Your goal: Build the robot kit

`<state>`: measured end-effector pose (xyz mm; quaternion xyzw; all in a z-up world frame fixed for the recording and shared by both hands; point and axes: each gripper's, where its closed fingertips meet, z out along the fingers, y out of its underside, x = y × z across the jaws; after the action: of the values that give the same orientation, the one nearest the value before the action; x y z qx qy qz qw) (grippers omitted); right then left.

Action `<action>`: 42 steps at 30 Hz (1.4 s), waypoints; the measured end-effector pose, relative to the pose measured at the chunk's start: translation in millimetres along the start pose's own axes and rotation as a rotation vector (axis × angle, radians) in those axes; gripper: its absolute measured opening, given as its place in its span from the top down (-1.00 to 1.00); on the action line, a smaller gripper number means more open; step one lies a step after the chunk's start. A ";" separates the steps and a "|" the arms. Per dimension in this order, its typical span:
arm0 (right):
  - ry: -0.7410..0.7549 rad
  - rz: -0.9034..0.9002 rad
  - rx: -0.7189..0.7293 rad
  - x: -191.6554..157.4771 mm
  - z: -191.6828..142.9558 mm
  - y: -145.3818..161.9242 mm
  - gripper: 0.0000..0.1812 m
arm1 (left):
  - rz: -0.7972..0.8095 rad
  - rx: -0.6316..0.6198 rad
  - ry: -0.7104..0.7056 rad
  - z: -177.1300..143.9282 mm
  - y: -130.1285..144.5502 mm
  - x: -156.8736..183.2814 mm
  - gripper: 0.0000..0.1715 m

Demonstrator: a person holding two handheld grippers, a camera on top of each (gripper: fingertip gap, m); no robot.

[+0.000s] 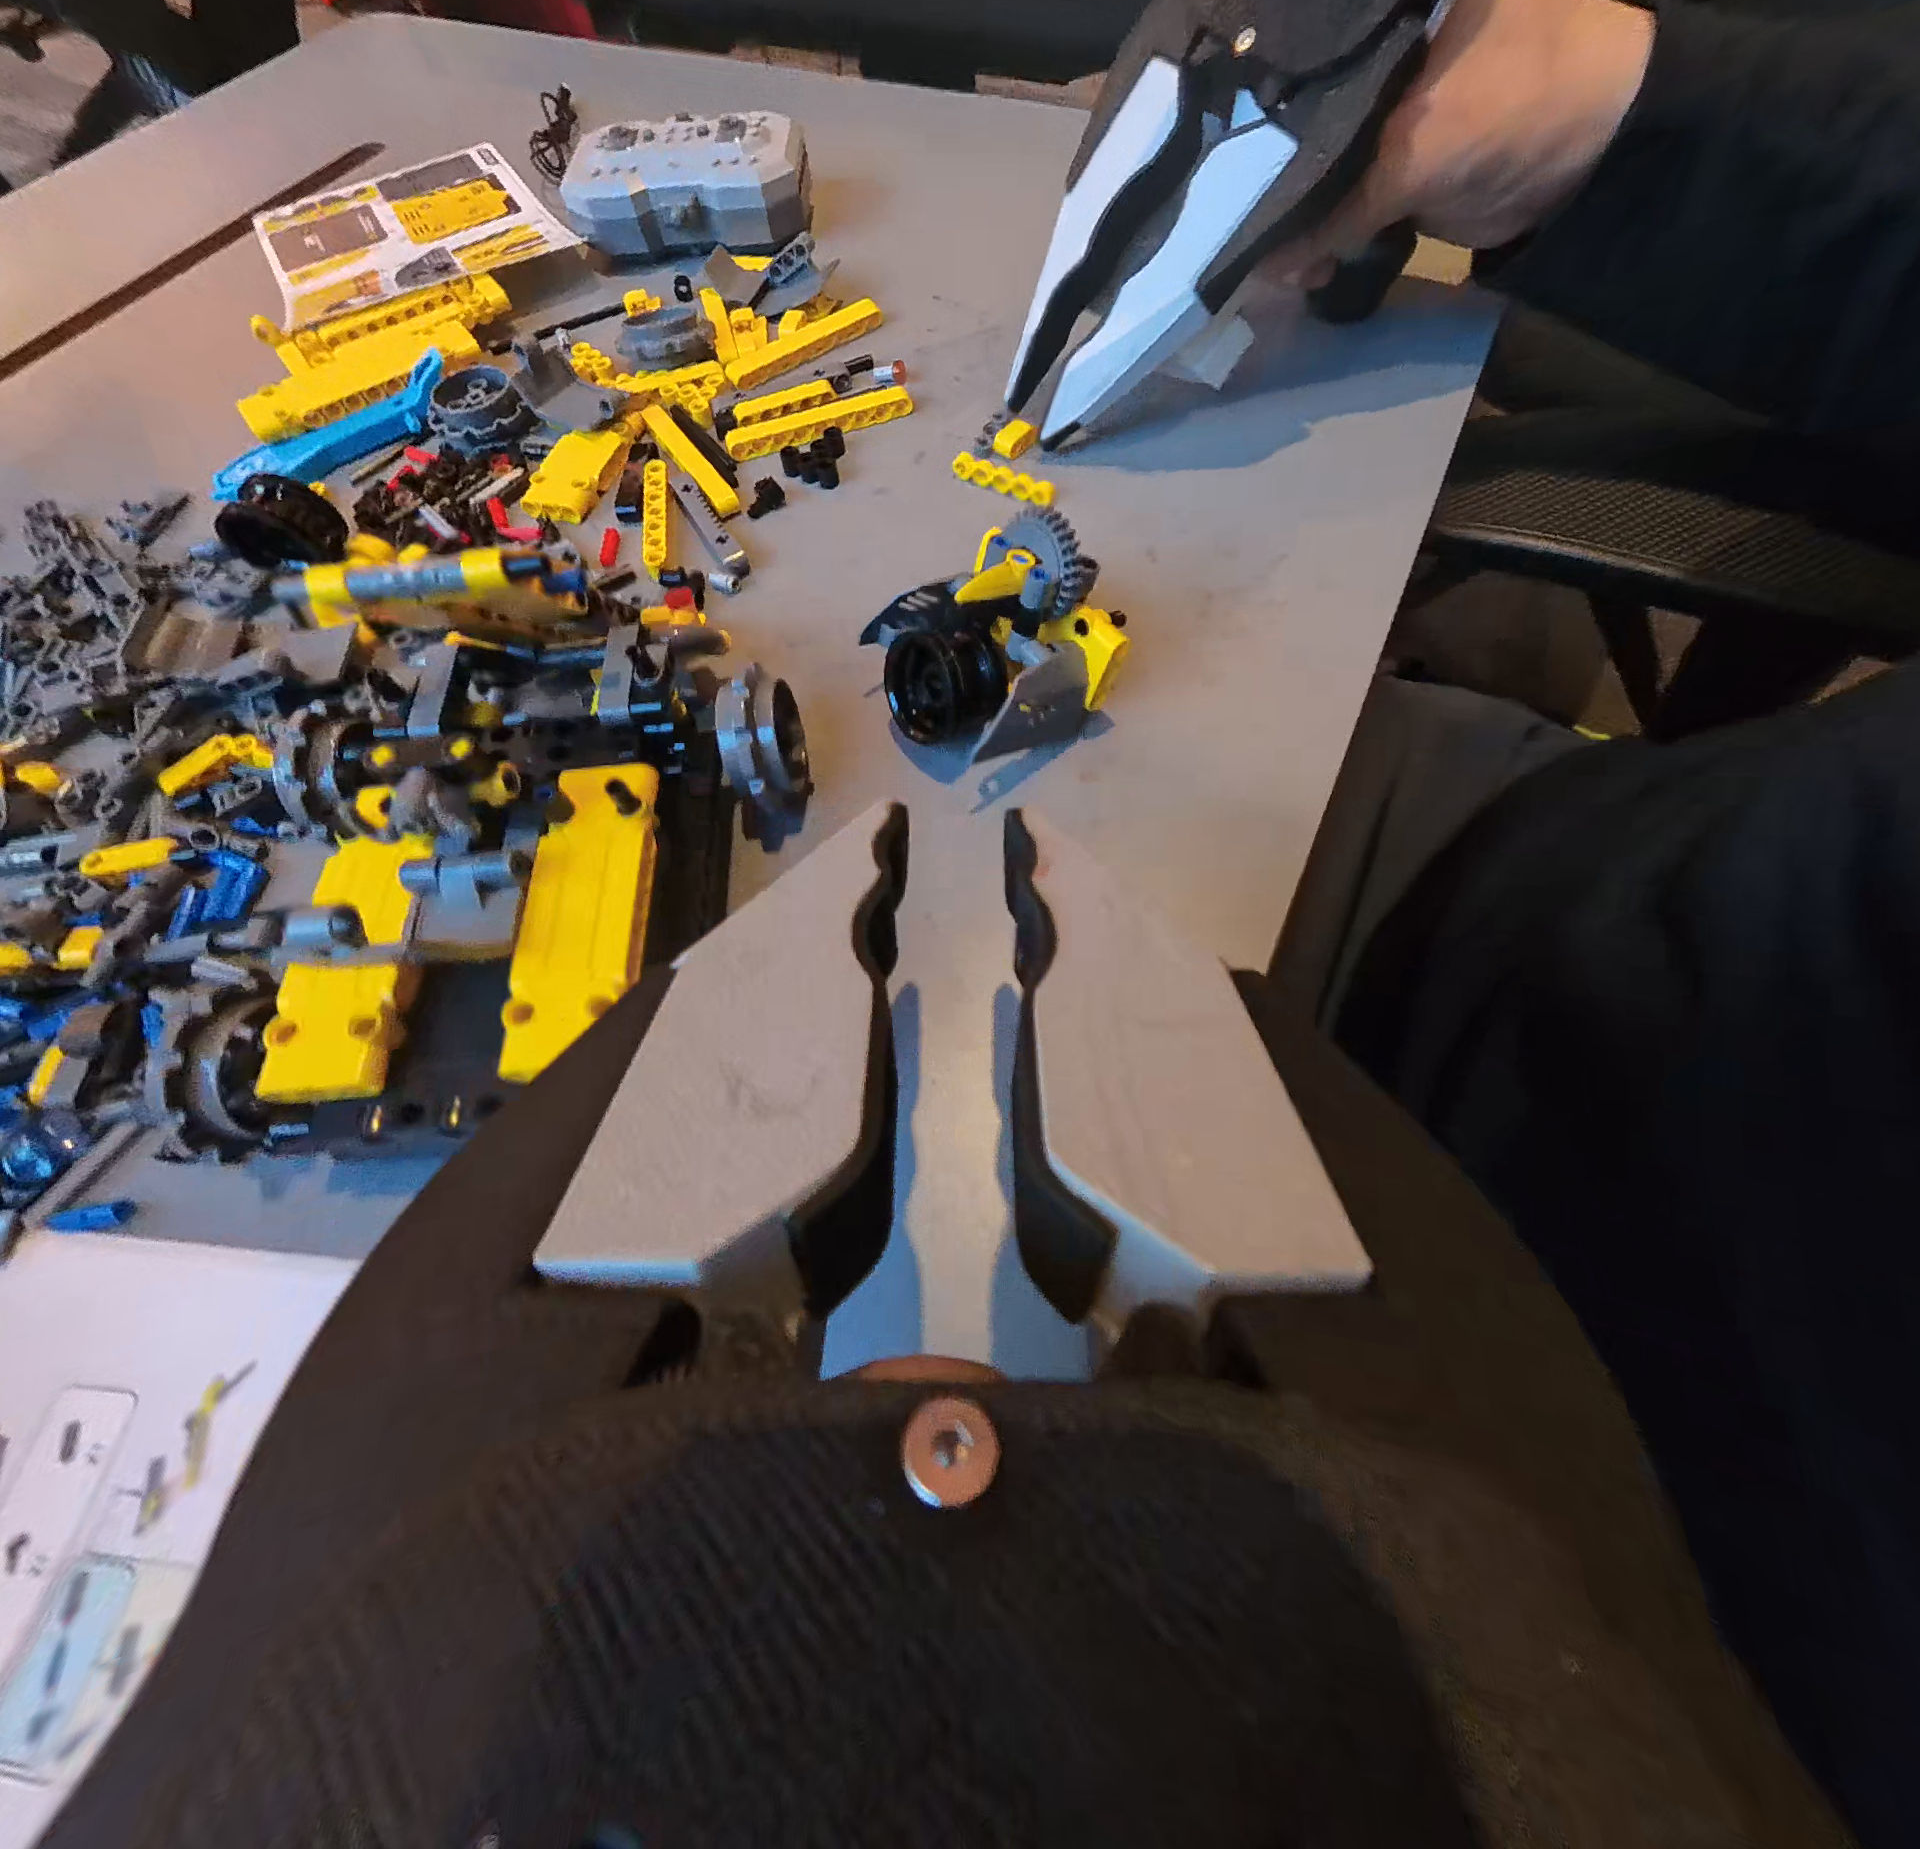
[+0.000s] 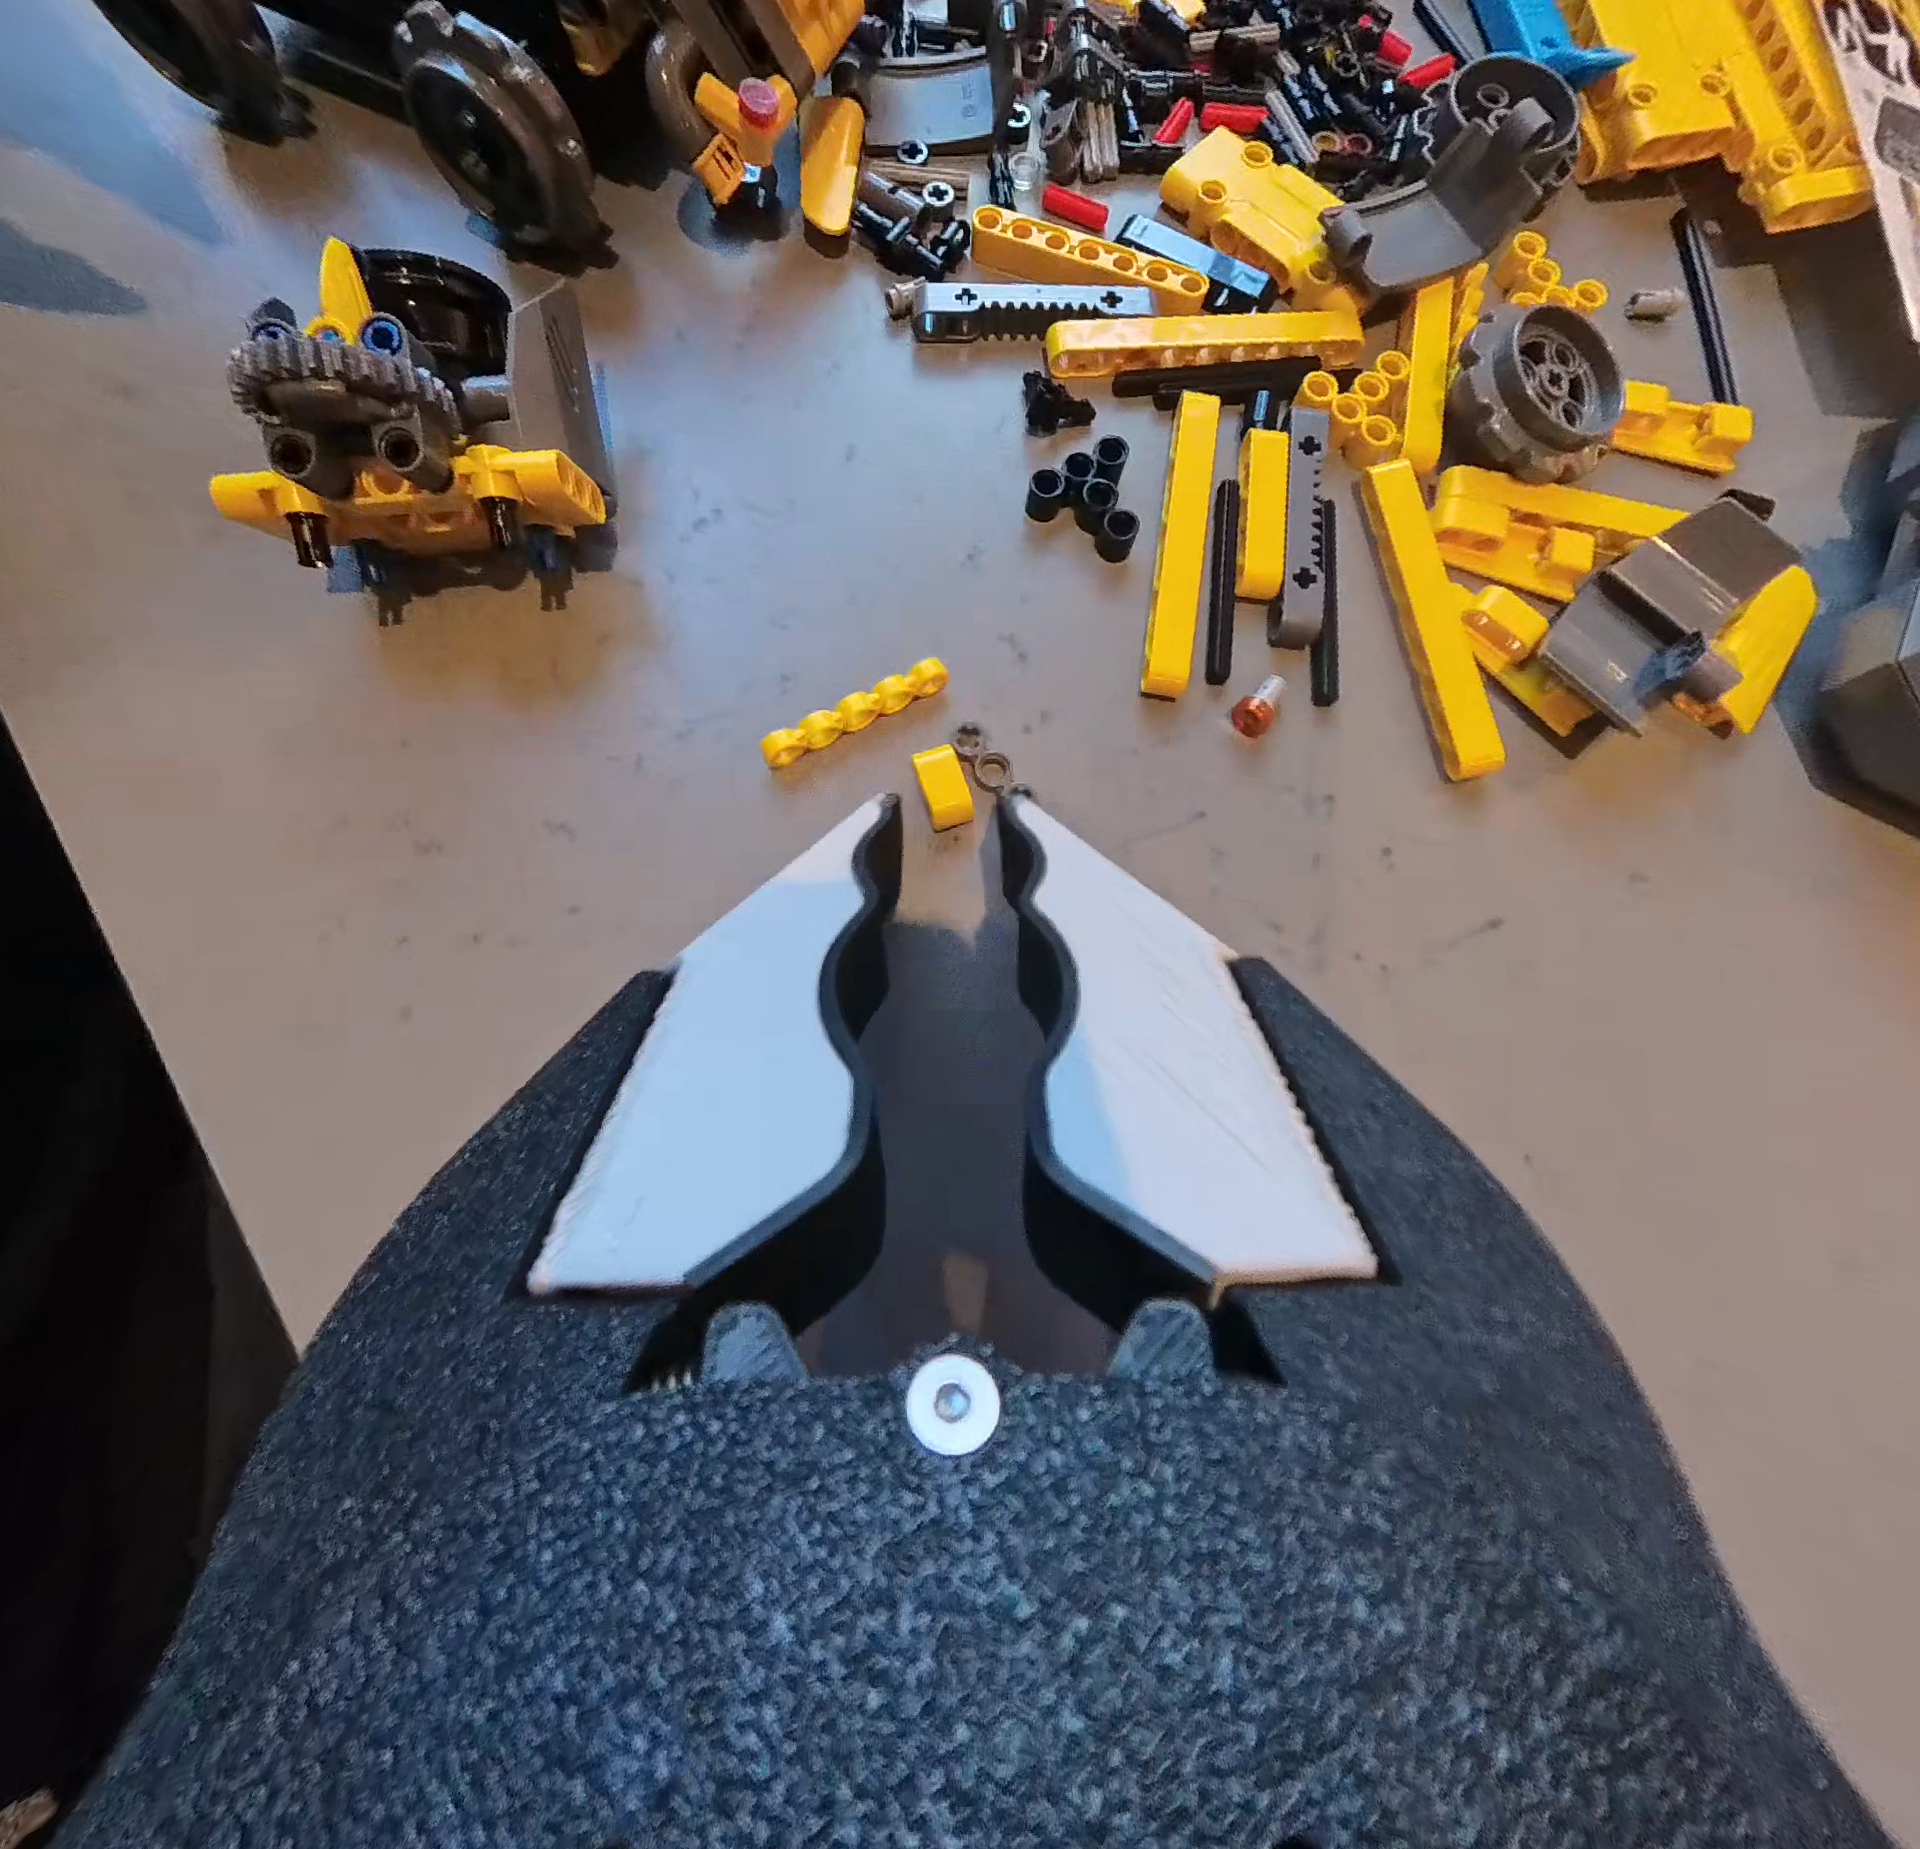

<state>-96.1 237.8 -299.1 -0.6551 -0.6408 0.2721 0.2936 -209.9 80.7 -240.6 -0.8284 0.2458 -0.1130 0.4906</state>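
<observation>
Right hand-held gripper (image 2: 948, 812): fingers apart, tips low at tabletop (image 2: 727, 968), small yellow brick (image 2: 942, 786) just ahead between tips, not clamped. Grey ring bits (image 2: 987, 760) touching right tip. Short yellow beam (image 2: 854, 711) at 11 o'clock of brick, near. Small wheeled subassembly (image 2: 416, 417) at 10 o'clock, well apart. Loose part pile (image 2: 1351, 397) at 1 o'clock.

Left hand-held gripper (image 1: 954, 823): fingers apart, empty, above tabletop; wheeled subassembly (image 1: 997, 646) at 12 o'clock; yellow chassis build (image 1: 468, 864) at 9 o'clock.

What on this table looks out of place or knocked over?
Nothing looks damaged. The small wheel assembly lies tipped on its side, apart from the loose pile of parts. A short yellow piece sits alone just ahead of the open right tongs.
</observation>
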 end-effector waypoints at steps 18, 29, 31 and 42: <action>-0.199 0.119 0.060 7.7 4.2 -17.2 0.57 | -0.085 0.142 0.034 -11.6 18.6 17.8 0.78; -0.289 0.087 -0.016 -12.4 5.0 -8.6 0.67 | -0.134 0.163 0.078 -17.3 19.4 14.9 0.78; -0.310 0.096 0.009 -15.8 1.4 -12.2 0.67 | -0.141 0.168 0.082 -18.1 19.2 14.2 0.77; -0.010 0.084 0.261 36.8 -9.6 -41.4 0.64 | -0.100 0.154 0.064 -18.9 22.3 15.4 0.69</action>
<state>-116.1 274.5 -261.5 -0.6363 -0.5735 0.3682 0.3615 -211.5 49.6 -251.5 -0.7954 0.2104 -0.1823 0.5384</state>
